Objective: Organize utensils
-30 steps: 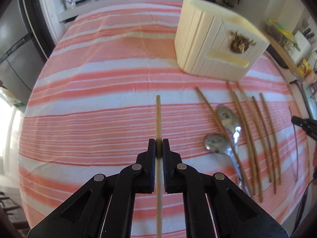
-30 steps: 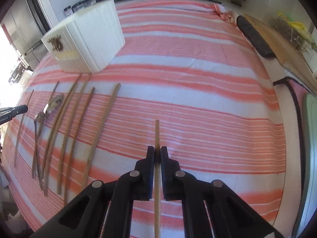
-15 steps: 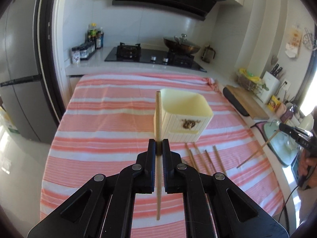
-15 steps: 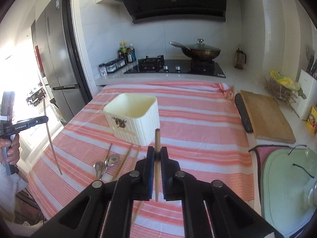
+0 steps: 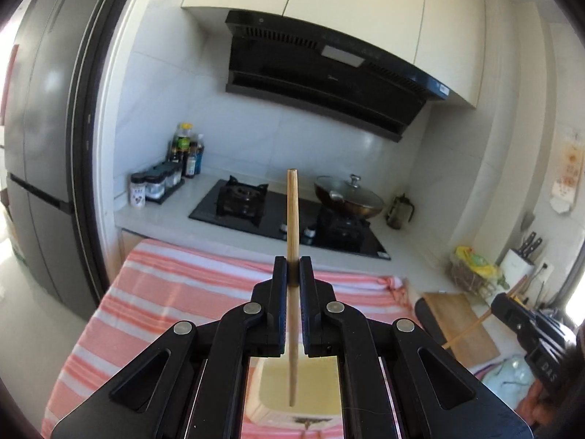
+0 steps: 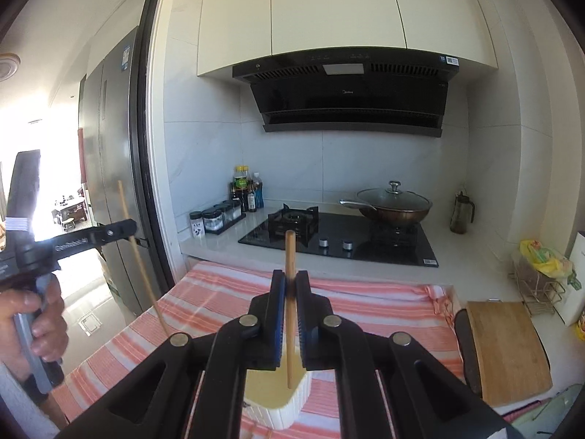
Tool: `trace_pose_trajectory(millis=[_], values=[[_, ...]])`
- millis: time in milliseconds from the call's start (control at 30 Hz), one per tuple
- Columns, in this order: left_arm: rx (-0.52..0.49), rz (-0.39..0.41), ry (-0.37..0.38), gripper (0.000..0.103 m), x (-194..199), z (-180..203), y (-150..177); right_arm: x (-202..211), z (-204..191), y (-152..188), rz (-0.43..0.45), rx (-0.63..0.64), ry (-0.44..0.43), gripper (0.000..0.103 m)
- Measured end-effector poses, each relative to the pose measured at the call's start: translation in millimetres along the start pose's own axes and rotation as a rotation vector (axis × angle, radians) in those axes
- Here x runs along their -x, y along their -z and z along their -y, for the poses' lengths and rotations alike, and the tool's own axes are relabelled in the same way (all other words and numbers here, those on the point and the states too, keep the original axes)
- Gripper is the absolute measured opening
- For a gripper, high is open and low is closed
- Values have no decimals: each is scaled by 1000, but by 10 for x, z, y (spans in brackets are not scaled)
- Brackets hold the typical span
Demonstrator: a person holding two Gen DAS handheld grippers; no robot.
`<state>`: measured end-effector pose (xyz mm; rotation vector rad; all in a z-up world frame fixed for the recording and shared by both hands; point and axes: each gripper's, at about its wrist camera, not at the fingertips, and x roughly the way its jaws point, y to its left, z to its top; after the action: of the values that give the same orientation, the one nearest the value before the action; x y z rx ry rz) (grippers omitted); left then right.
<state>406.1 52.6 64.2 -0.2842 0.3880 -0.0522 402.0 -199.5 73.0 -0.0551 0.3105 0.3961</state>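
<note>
Left gripper (image 5: 293, 269) clamped on chopstick (image 5: 292, 216); right gripper (image 6: 290, 281) clamped on second chopstick (image 6: 290, 252). Cream holder (image 6: 289, 408) at bottom centre mostly hidden behind the jaws.

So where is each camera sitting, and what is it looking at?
Left wrist: rides the left gripper, facing the stove; its jaws pinch a chopstick above the cream holder; the right gripper shows at right.
Right wrist: rides the right gripper, also facing the stove; its jaws pinch another chopstick; the left gripper and a hand show at left.
Shared: stove, holder, striped cloth.
</note>
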Motion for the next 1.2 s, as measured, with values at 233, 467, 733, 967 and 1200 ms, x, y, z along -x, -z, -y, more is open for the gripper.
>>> trace_pose_trajectory(millis=[233,467,733,967,1200], values=[[9,-150,-36,4,-809,21,413,-670,-50,327,-149,-11,-45,6],[-53,-334,-70,4,-1268,-61,866,-1312,133,736,-387,-84,-47,6],[-94,-372,-32,56,-1070,-160,1032,-1300,199,955,-354,-131,-38,53],[-220,-434,-48,78,-117,-597,1651,-279,186,1420,-276,-36,9,58],[-166,-538,-162,78,405,-1050,2704,511,391,2565,-347,-73,169,62]])
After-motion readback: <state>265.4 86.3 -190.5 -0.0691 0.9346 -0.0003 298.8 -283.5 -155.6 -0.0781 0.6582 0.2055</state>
